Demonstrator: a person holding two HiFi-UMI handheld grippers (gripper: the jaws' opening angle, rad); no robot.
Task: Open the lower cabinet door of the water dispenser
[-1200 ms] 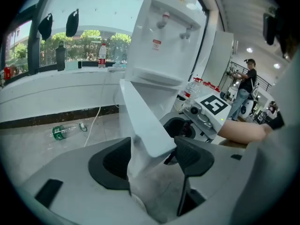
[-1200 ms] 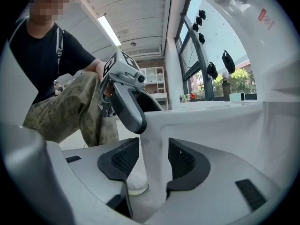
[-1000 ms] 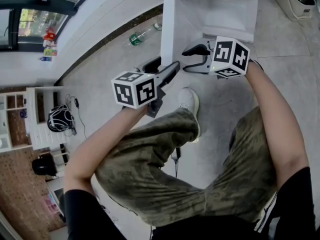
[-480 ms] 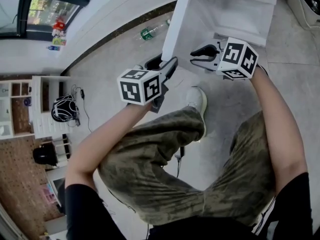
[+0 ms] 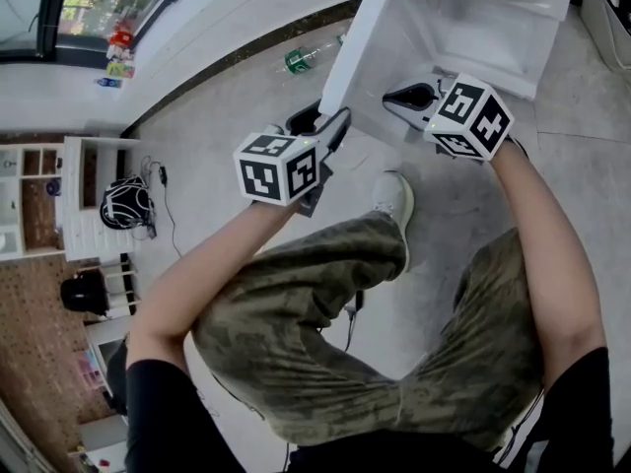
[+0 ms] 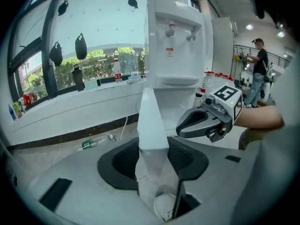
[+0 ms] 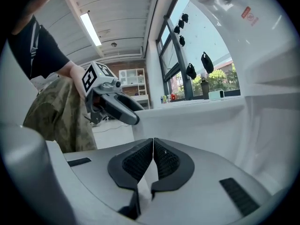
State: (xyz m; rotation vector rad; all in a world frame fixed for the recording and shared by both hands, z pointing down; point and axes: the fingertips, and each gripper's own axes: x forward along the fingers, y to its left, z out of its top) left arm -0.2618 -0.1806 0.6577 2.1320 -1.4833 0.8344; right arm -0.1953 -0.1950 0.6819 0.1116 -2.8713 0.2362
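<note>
**A:** Lower cabinet door (image 6: 153, 121): where is it found, and what is changed from a second ago?

**B:** It is swung out at the left of the water dispenser (image 6: 176, 41), as faced in the head view. Its free edge is grasped in the jaws of the left gripper (image 5: 325, 118), which have been narrowed onto it. The jaws of the right gripper (image 5: 394, 97), spread a second ago, are now clenched together on nothing before the dispenser's opened compartment.

**A:** And the room?

**B:** The dispenser is stood on a grey floor (image 5: 227, 116) beside a white wall (image 5: 227, 18) under a long window (image 5: 94, 3). A white shelf unit (image 5: 84, 200) and a brick wall (image 5: 35, 363) are seen farther to its left.

**A:** What else is noted near it?

**B:** A green-labelled bottle (image 5: 301, 59) is laid on the floor left of the dispenser, by the wall. A white shoe (image 5: 394, 200) is planted just in front of the dispenser. Another person (image 6: 258, 64) is seen well beyond its right side.
</note>
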